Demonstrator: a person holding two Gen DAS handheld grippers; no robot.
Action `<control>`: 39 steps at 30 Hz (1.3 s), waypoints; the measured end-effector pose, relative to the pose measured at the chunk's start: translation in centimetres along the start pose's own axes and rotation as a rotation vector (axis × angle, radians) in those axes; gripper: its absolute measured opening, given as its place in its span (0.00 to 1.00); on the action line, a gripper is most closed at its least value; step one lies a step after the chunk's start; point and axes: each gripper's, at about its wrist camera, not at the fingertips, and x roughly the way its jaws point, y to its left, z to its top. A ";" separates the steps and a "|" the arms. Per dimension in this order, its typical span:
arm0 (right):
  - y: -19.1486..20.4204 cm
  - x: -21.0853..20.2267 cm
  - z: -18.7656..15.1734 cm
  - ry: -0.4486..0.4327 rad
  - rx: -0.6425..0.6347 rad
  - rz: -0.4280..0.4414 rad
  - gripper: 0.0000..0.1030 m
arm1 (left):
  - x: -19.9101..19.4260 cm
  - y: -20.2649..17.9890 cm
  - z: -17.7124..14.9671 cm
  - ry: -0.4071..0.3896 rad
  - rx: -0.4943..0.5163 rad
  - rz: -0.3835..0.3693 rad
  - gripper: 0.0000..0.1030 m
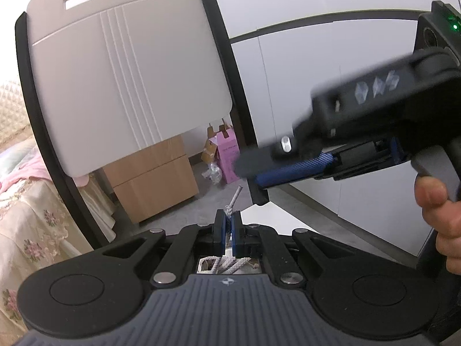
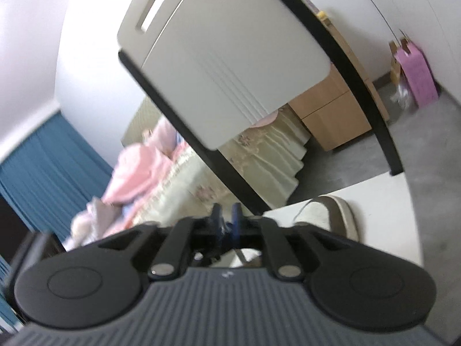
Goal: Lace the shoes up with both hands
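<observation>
My left gripper (image 1: pixel 229 220) is shut on a white shoelace (image 1: pixel 234 200); the lace's tipped end sticks up past the blue pads. Below the fingers, through the gap in the frame, a bit of the shoe's lacing (image 1: pixel 230 265) shows. My right gripper (image 1: pixel 249 173) hangs blurred at upper right in the left wrist view, held by a hand (image 1: pixel 443 219), apart from the lace. In the right wrist view the right gripper (image 2: pixel 226 216) is open, with a gap between its blue pads and nothing seen in it. A pale shoe (image 2: pixel 328 213) lies on the white table (image 2: pixel 380 219) to its right.
A chair with a white back (image 1: pixel 121 72) and black frame stands just beyond the table. Behind it are a wooden cabinet (image 1: pixel 155 178), a pink box (image 1: pixel 227 155) on the grey floor, and a bed with floral cover (image 1: pixel 31 216) at left.
</observation>
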 end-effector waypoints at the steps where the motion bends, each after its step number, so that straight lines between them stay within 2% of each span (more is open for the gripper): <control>1: -0.1 0.3 0.1 -0.005 0.019 0.004 0.40 | -0.3 0.0 0.1 0.001 -0.004 -0.002 0.05; 2: -1.1 -0.6 -0.1 -0.009 0.037 0.019 0.40 | 0.0 0.1 0.4 0.001 -0.005 -0.001 0.05; 5: -2.0 -0.6 0.1 -0.012 0.095 0.036 0.31 | 2.2 0.2 2.2 -0.001 -0.005 -0.006 0.05; 9: -2.9 -0.9 0.0 -0.023 0.145 0.034 0.19 | 1.5 -0.4 2.0 -0.005 -0.003 -0.014 0.05; 13: -3.1 -0.7 -0.4 -0.014 0.161 0.051 0.13 | 1.8 -0.9 2.1 -0.005 0.010 -0.017 0.05; 16: -3.3 -0.4 -0.6 -0.007 0.169 0.052 0.14 | 1.5 -1.1 2.0 -0.004 0.011 -0.015 0.05; 17: -3.4 -0.2 -0.8 -0.009 0.177 0.057 0.15 | 3.4 -1.7 2.2 -0.003 0.008 -0.018 0.05; 25: -3.9 0.1 -1.2 -0.002 0.214 0.062 0.21 | 4.2 -1.7 1.8 0.013 0.003 -0.011 0.05; 33: -4.2 0.0 -1.4 0.010 0.231 0.058 0.22 | 4.4 -2.1 1.7 0.009 0.013 -0.011 0.05; 35: -3.9 -0.2 -1.5 -0.003 0.204 0.054 0.15 | 4.6 -2.2 1.8 0.004 0.025 -0.010 0.05; 36: -3.8 -0.3 -1.4 -0.007 0.199 0.058 0.05 | 4.6 -2.3 1.8 0.000 0.030 -0.013 0.05; 39: -3.9 -0.3 -1.5 -0.008 0.198 0.037 0.03 | 4.5 -2.6 1.7 -0.009 0.049 -0.024 0.05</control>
